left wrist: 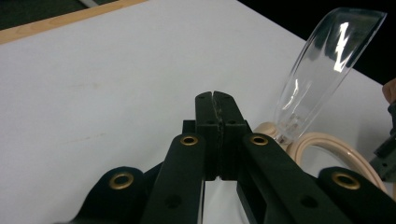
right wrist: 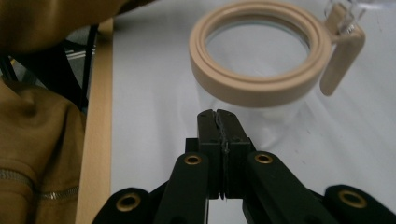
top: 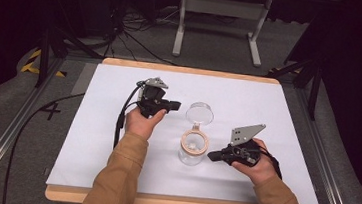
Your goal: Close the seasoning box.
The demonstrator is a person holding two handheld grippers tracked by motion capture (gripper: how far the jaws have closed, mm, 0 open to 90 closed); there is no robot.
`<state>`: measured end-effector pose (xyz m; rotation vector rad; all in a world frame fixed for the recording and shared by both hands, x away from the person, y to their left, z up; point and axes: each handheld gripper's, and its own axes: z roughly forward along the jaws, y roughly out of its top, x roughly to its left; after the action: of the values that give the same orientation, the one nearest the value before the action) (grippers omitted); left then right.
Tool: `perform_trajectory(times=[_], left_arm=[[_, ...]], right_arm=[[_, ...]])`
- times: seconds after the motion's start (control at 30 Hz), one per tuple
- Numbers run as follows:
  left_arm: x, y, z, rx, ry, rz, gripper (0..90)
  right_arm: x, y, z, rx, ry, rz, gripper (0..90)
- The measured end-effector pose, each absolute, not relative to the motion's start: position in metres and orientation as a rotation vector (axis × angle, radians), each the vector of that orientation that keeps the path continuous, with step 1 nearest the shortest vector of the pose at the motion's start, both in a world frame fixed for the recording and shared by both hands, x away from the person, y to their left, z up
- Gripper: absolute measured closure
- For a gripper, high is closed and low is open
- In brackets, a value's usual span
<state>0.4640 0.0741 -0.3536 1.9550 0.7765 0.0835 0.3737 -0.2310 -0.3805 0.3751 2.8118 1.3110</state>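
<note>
High view puts a small clear glass jar with a beige ring collar (top: 193, 146) at the middle of the white tabletop (top: 269, 105), its hinged clear lid (top: 200, 113) swung open and standing up behind the mouth. The left gripper (top: 172, 105) sits just left of the raised lid, and the right gripper (top: 214, 156) sits just right of the jar body, its tip near the glass but apart from it.

Both pairs of jaws are pressed together with nothing between them. In the left gripper view, the lid (left wrist: 327, 60) rises tilted to the right of the closed jaws, apart from them; in the right gripper view, the beige collar (right wrist: 257, 60) lies straight ahead, its hinge tab to the right.

The step in hand looks like working the lid. To do it well, I would steady the jar low on its body with the right gripper before anything pushes on the lid, since a light jar would probably slide or tip. The left tip should meet the lid near its free edge and follow the hinge's arc.

The left hand (top: 141, 123) holds its gripper roughly level, pointing right. The right hand (top: 256, 164) angles its gripper left, toward the jar, with the forearm coming in from below.
</note>
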Motion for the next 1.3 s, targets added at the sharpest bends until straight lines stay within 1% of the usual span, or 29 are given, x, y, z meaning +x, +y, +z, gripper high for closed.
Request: perform_trajectory(times=[0.23, 0.43, 0.67, 0.8, 0.9, 1.2, 1.3], left_arm=[[0.464, 0.065, -0.354, 1.944, 0.728, 0.065, 89.8], [0.462, 0.063, -0.353, 1.94, 0.7, 0.036, 89.7], [0.458, 0.06, -0.353, 1.958, 0.684, 0.032, 89.6], [0.457, 0.06, -0.353, 1.961, 0.677, 0.03, 89.5], [0.455, 0.059, -0.354, 1.973, 0.67, 0.03, 89.5], [0.446, 0.06, -0.351, 2.016, 0.63, 0.008, 89.4], [0.443, 0.06, -0.349, 2.041, 0.62, 0.016, 87.2]], right_arm=[[0.366, -0.226, -0.37, 0.431, 2.7, 1.444, 89.5], [0.369, -0.227, -0.369, 0.504, 2.628, 1.527, 89.3], [0.375, -0.232, -0.365, 0.587, 2.551, 1.615, 89.2], [0.377, -0.231, -0.364, 0.597, 2.525, 1.63, 86.6], [0.378, -0.229, -0.364, 0.6, 2.502, 1.651, 89.2], [0.382, -0.224, -0.363, 0.604, 2.488, 1.661, 89.7], [0.383, -0.223, -0.362, 0.598, 2.495, 1.659, 89.7]])
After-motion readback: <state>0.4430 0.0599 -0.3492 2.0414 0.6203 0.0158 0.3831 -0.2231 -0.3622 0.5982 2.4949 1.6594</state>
